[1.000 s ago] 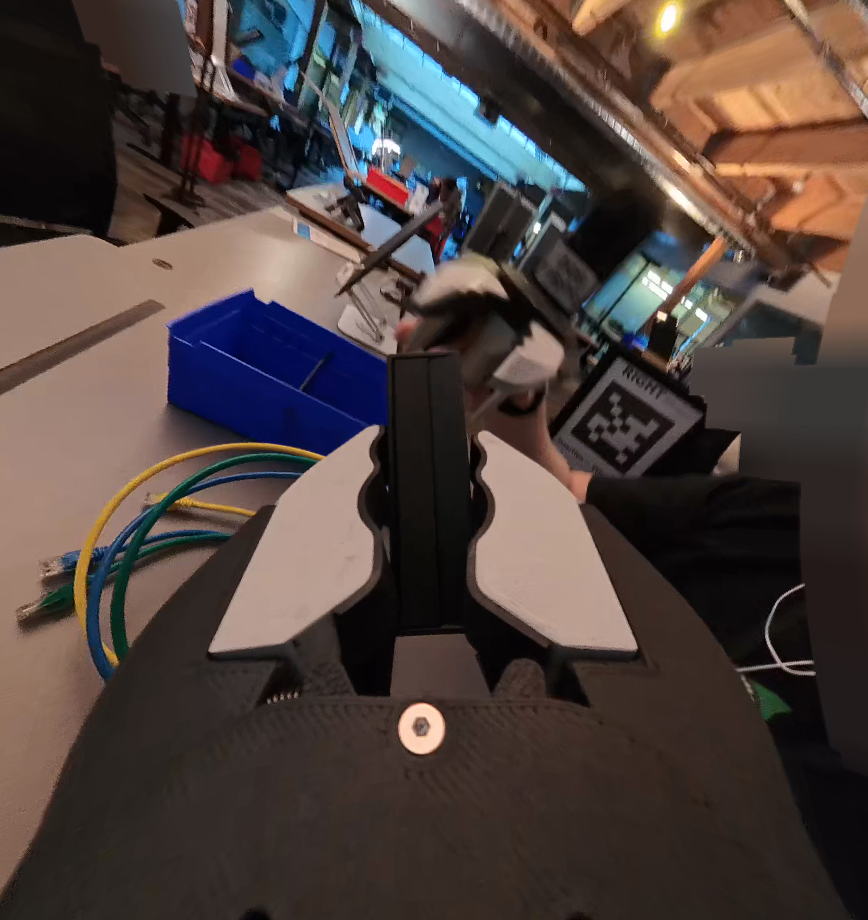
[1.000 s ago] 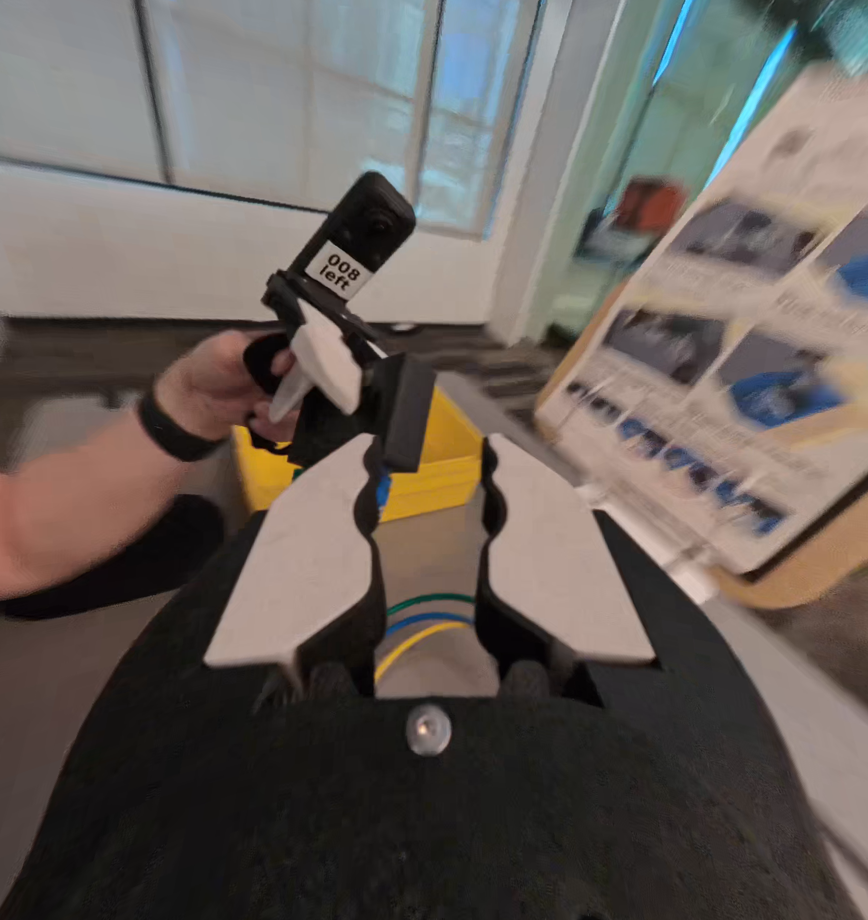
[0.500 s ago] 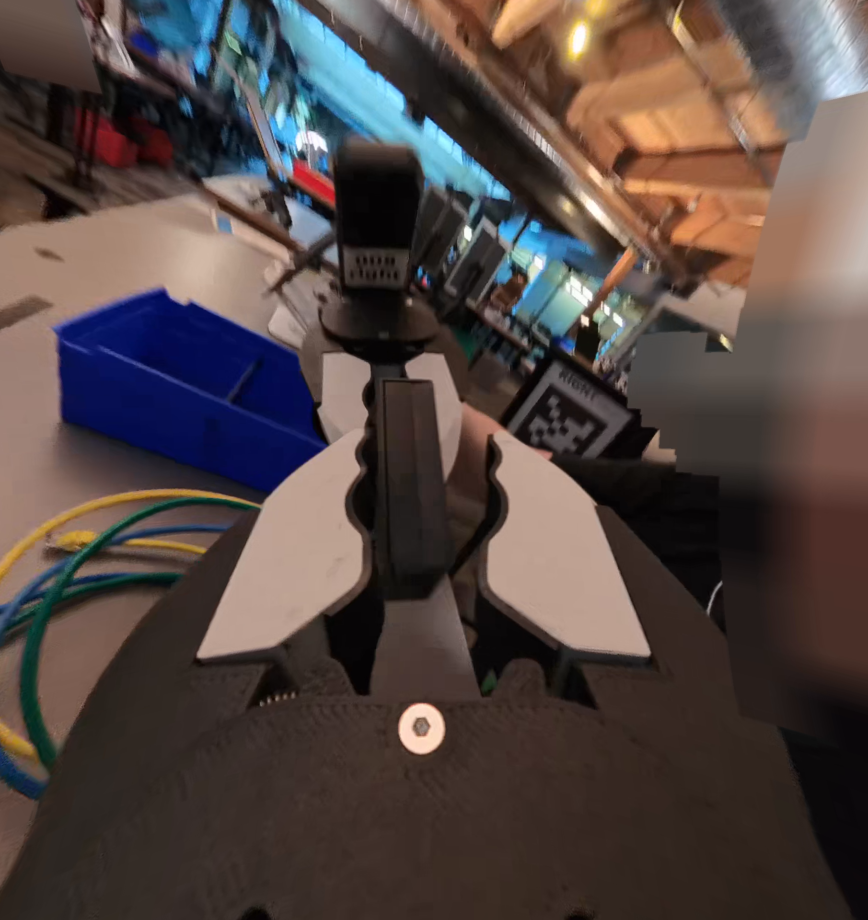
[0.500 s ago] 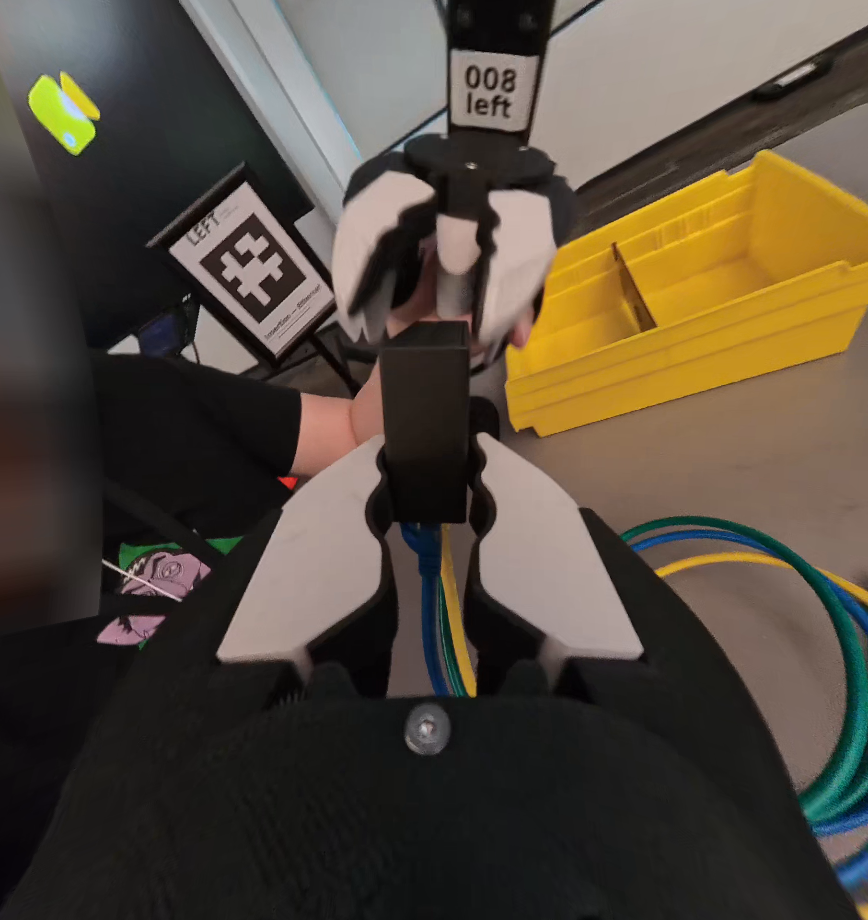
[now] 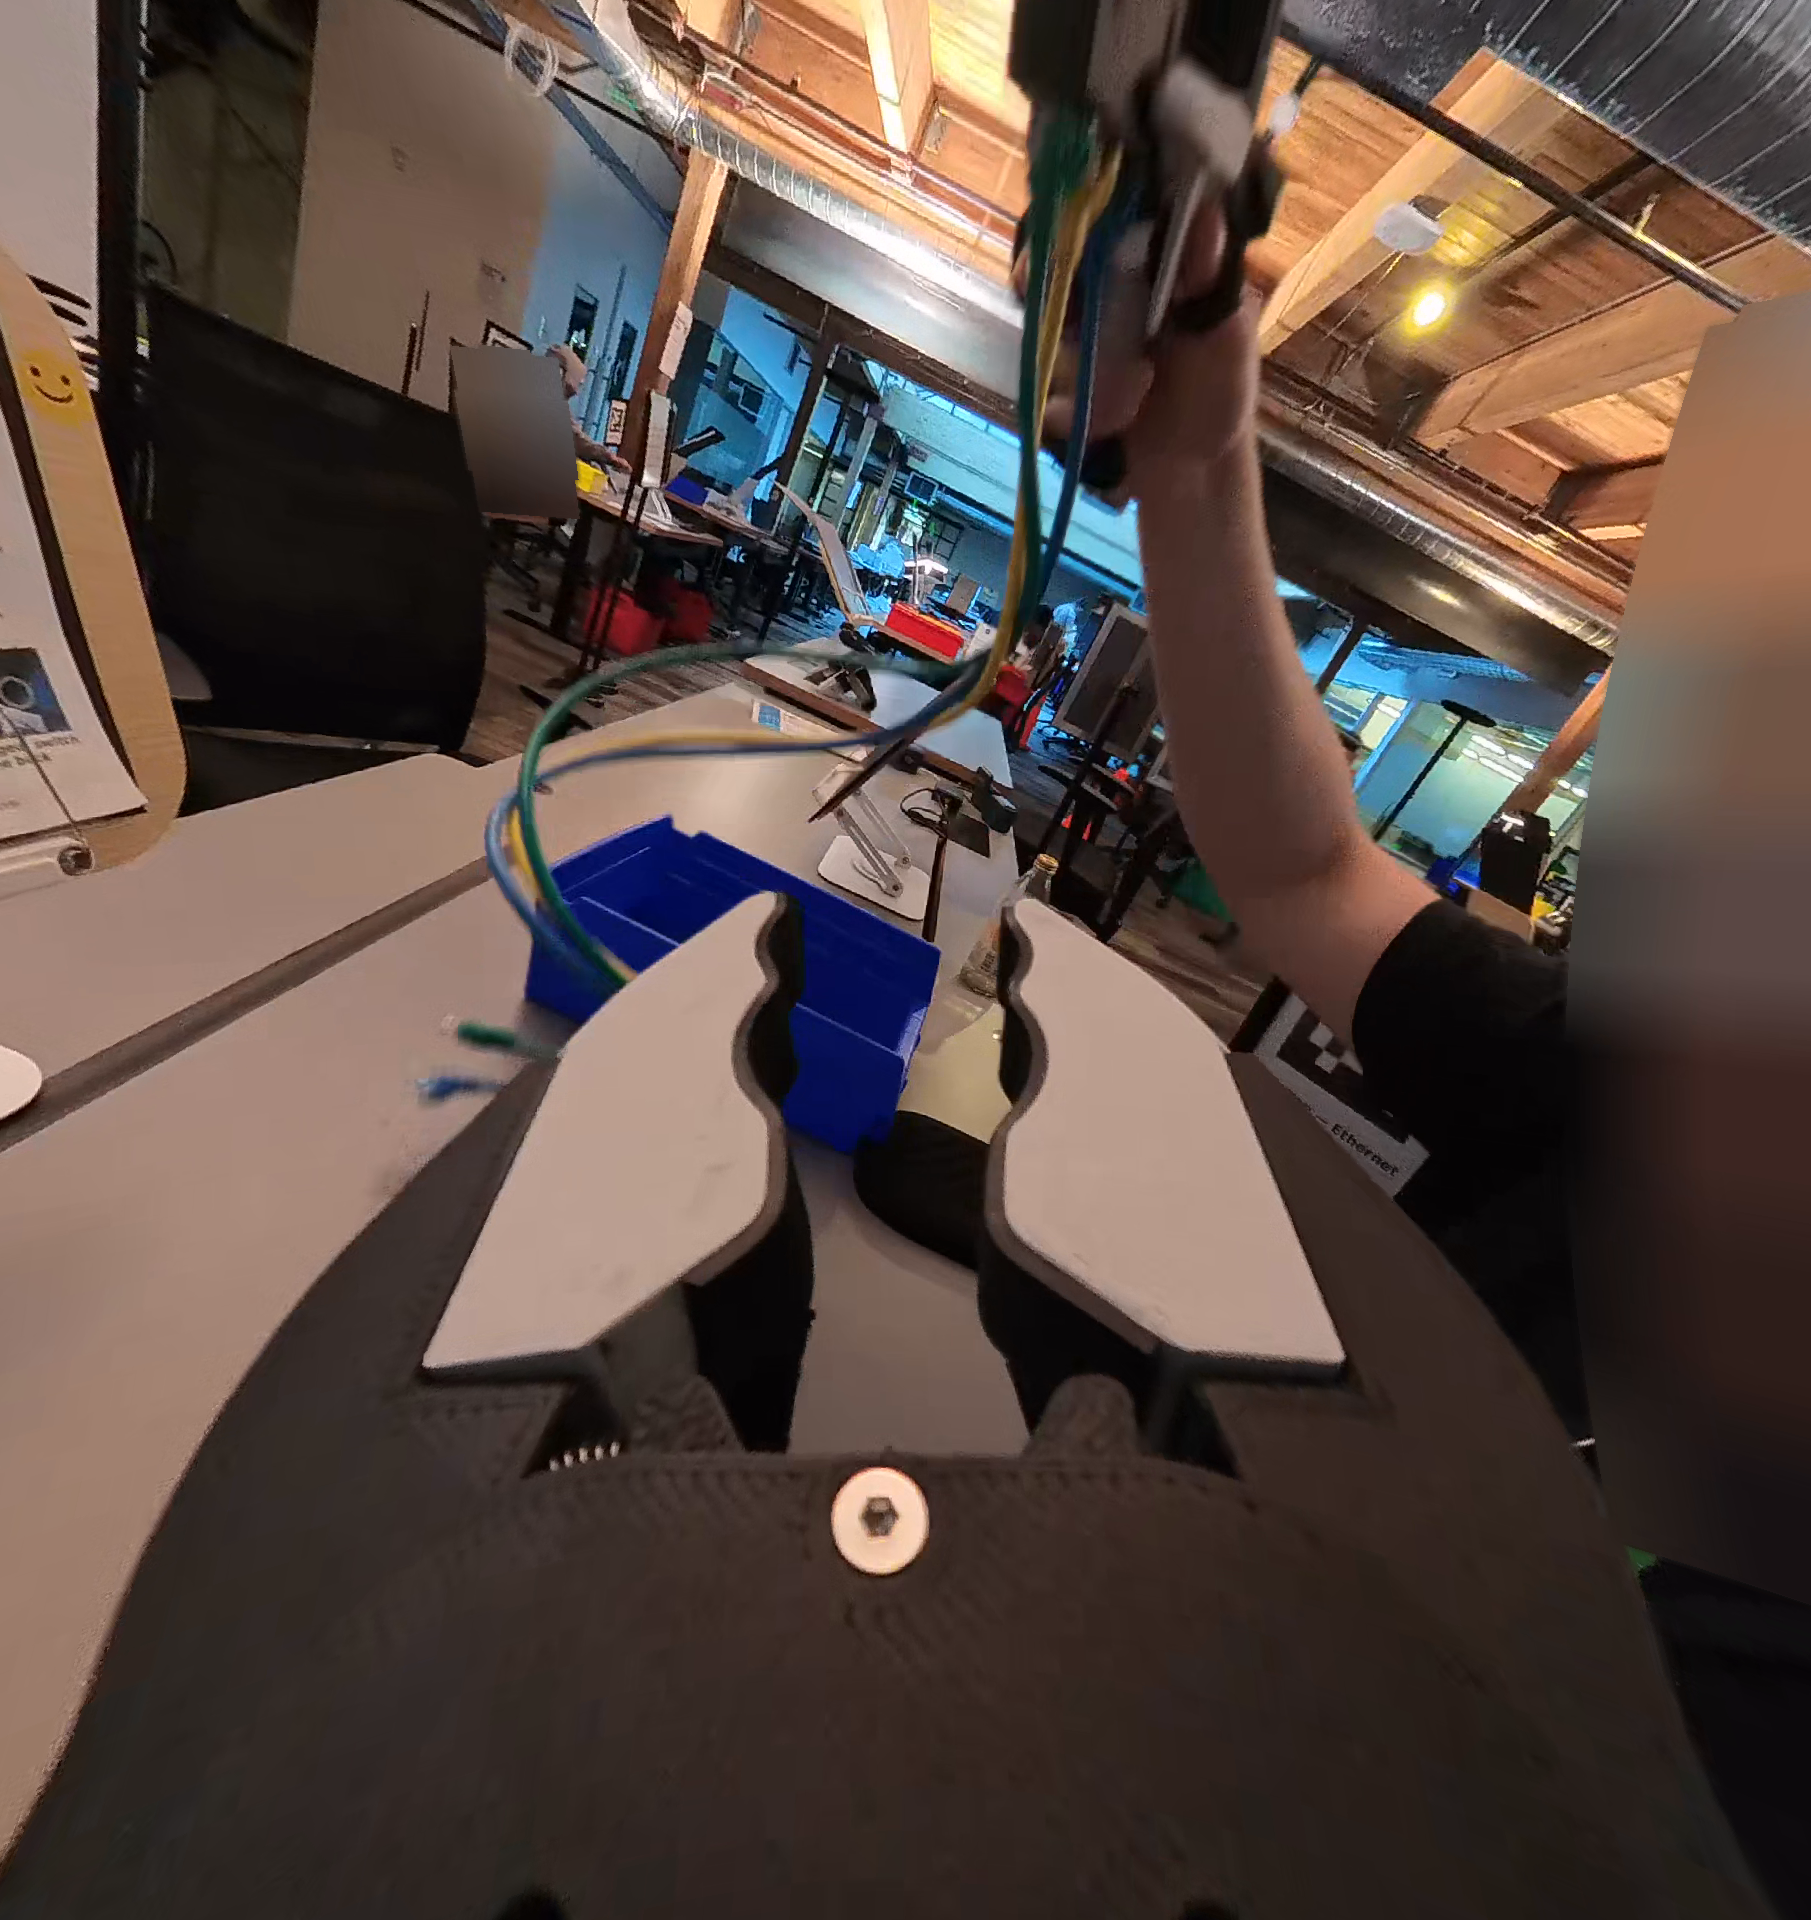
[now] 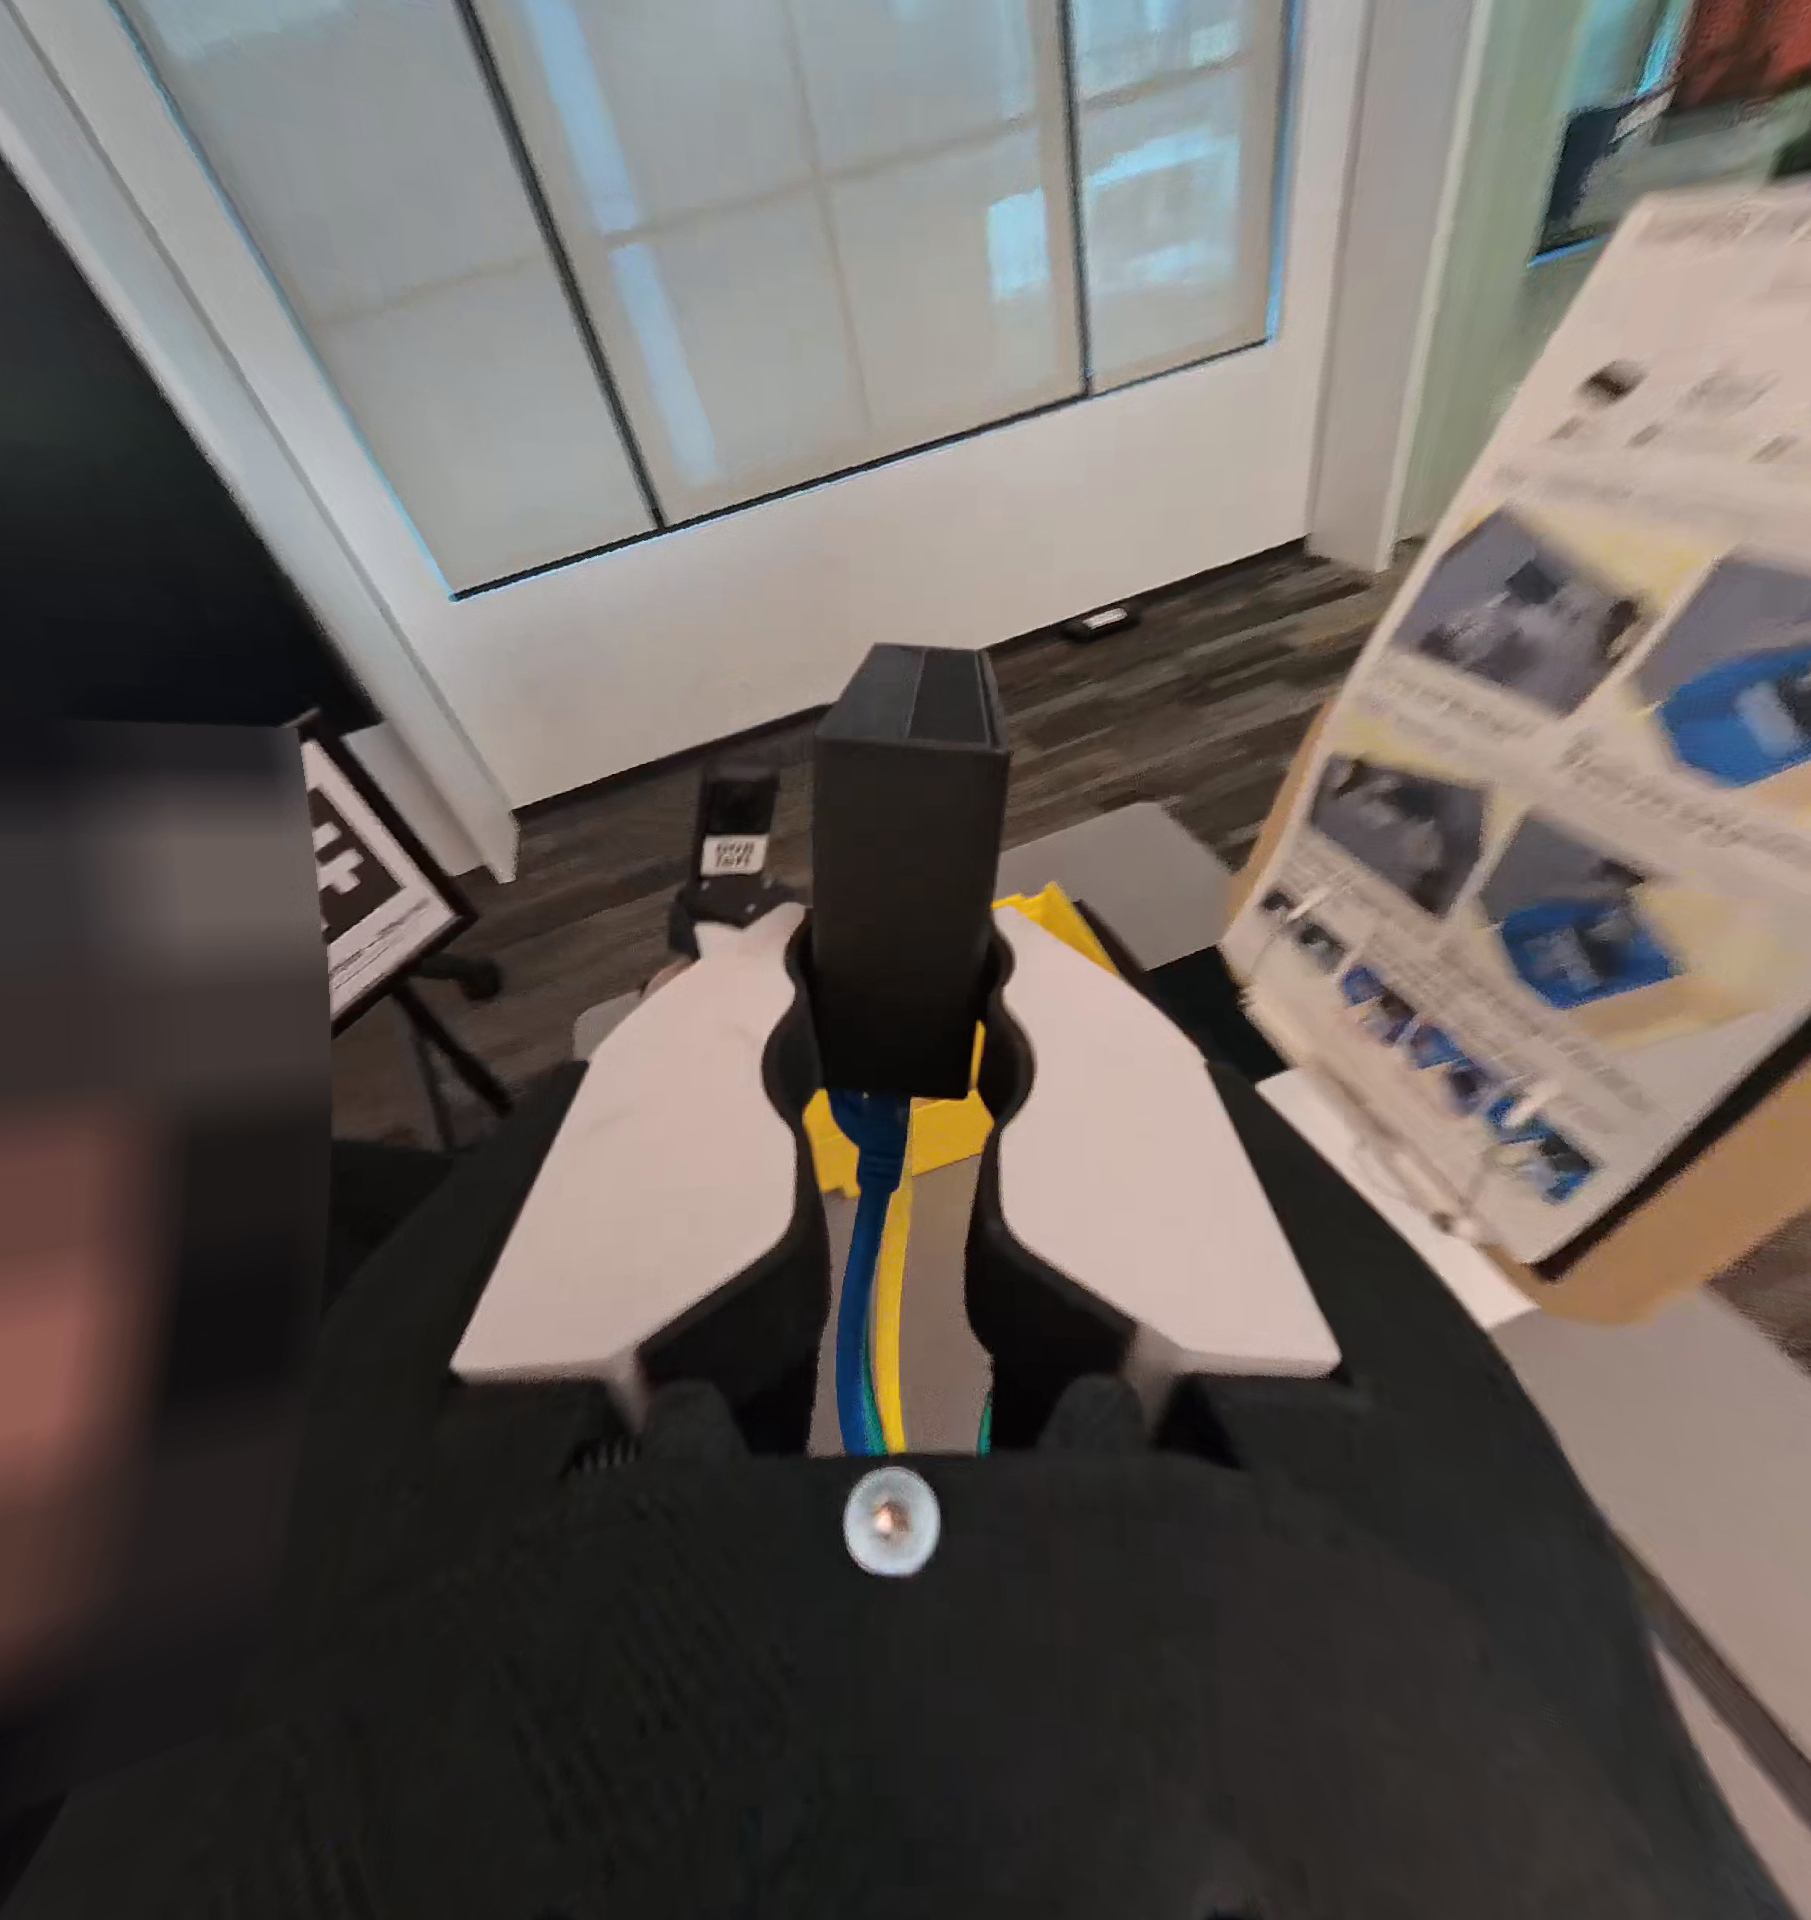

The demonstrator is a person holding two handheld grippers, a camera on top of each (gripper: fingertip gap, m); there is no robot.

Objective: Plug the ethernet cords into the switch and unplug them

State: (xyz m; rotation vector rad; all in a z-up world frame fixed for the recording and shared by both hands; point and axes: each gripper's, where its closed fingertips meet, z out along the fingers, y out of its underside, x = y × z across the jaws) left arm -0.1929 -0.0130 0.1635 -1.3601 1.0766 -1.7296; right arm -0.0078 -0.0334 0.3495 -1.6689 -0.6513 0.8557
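Observation:
My right gripper (image 6: 901,940) is shut on the black switch (image 6: 906,862), which stands upright between its fingers. A blue cord (image 6: 870,1195) is plugged into the switch's underside, with yellow and green cords beside it. My left gripper (image 5: 896,925) is open and empty, low over the grey table (image 5: 153,1195). In the left wrist view the right gripper (image 5: 1181,125) is held high at the top. The blue, yellow and green cords (image 5: 1031,468) hang from it down to the table. Loose green (image 5: 485,1034) and blue (image 5: 444,1086) plug ends lie on the table.
A blue bin (image 5: 849,1029) stands just past my left fingers. A yellow bin (image 6: 948,1132) shows behind the switch. A poster board (image 6: 1566,831) stands at the right. A person's arm (image 5: 1254,675) reaches up. A marker card on a stand (image 6: 371,914) is at the left. Tip to tip, the grippers are about 25 centimetres apart.
My left gripper let go of the switch and opened. My right gripper closed on the switch and lifted it high, pulling the cords up off the table.

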